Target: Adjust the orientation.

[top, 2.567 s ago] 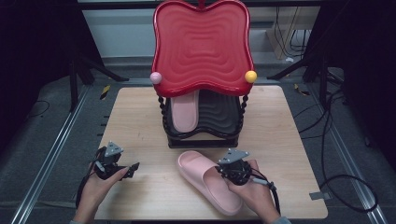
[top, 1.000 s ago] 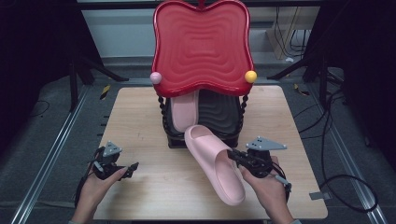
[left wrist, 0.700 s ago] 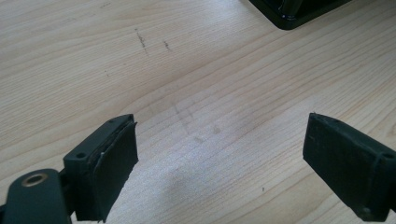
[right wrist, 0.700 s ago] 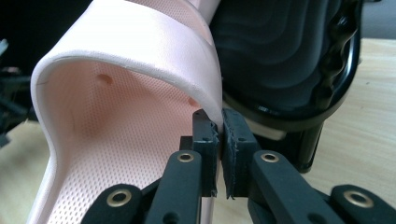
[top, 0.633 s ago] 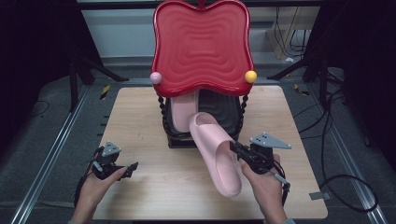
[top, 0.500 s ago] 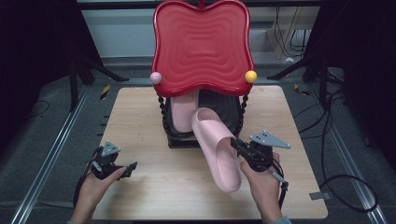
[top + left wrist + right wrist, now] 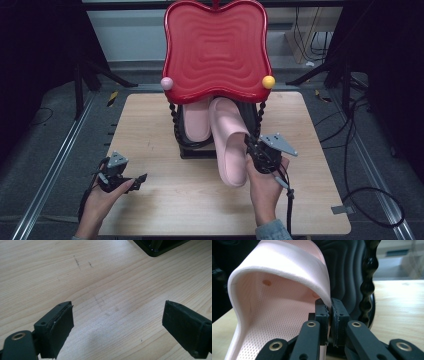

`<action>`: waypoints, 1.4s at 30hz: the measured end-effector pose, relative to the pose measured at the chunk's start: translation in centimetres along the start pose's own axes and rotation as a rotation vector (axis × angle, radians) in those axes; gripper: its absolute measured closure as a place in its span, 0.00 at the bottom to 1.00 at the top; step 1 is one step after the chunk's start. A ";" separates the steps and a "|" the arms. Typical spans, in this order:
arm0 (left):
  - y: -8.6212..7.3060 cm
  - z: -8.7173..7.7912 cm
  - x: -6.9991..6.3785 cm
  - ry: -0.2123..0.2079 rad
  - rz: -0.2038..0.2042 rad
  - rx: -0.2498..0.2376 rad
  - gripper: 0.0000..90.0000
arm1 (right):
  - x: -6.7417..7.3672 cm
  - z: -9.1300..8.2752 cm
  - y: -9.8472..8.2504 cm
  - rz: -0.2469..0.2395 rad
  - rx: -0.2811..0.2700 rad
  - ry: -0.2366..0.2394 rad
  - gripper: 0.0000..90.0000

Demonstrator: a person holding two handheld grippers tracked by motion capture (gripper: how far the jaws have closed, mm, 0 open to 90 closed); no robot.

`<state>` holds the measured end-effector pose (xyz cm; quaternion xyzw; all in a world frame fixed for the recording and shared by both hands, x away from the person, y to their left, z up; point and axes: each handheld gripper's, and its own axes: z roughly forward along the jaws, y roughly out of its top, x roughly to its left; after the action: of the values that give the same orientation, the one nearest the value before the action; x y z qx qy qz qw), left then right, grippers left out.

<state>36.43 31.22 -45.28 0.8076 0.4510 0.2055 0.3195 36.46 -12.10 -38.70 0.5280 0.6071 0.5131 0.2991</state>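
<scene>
Here, the right gripper [image 7: 251, 149] pinches the strap edge of a pink slipper [image 7: 228, 142], its toe under the red rack [image 7: 216, 50] beside its mate [image 7: 196, 122]. The left gripper [image 7: 120, 326] hovers wide open over the wooden table [image 7: 150, 120].

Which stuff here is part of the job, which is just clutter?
In the job:
- held pink slipper, clamped in right gripper
- other pink slipper
- shoe rack

Just lying about:
- left gripper, open over table
- cables on floor
</scene>
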 end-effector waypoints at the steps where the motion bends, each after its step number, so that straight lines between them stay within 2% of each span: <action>1: 0.0 0.0 0.0 -0.001 0.000 -0.002 0.11 | 0.2 0.2 0.0 0.003 -0.009 -0.016 0.94; 4: -0.1 0.0 0.1 -0.001 -0.002 -0.002 0.11 | 0.7 1.0 0.1 -0.001 -0.040 -0.058 0.94; 9: -0.1 0.0 0.2 0.003 -0.003 0.002 0.11 | 1.7 1.7 0.2 -0.012 -0.063 -0.091 0.94; 11: -0.1 0.0 0.2 0.004 -0.003 0.003 0.11 | 2.2 2.4 0.4 -0.038 -0.077 -0.135 0.94; 12: -0.1 0.1 0.1 0.003 -0.004 0.001 0.11 | 2.2 2.4 0.4 -0.038 -0.077 -0.135 0.94; 15: -0.1 0.1 0.1 0.003 0.001 0.009 0.11 | 2.3 2.9 0.7 -0.044 -0.094 -0.185 0.94; 17: -0.2 0.2 0.1 0.002 0.002 0.008 0.11 | 2.3 3.0 0.7 -0.050 -0.096 -0.195 0.94; 18: -0.2 0.3 0.0 0.002 0.002 0.010 0.11 | 2.3 3.3 0.9 -0.053 -0.098 -0.216 0.94; 24: -0.3 0.3 0.1 0.002 -0.001 0.013 0.11 | 2.3 4.2 1.2 -0.057 -0.104 -0.238 0.94; 33: -0.4 0.5 0.2 -0.004 -0.008 0.013 0.11 | 2.8 4.8 1.3 -0.087 -0.118 -0.280 0.94; 42: -0.4 0.6 0.1 -0.008 -0.007 0.014 0.11 | 3.0 6.0 1.2 -0.096 -0.109 -0.315 0.94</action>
<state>36.59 31.26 -46.01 0.8092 0.4539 0.1978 0.3163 41.52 -7.46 -38.77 0.5553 0.5485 0.4412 0.4428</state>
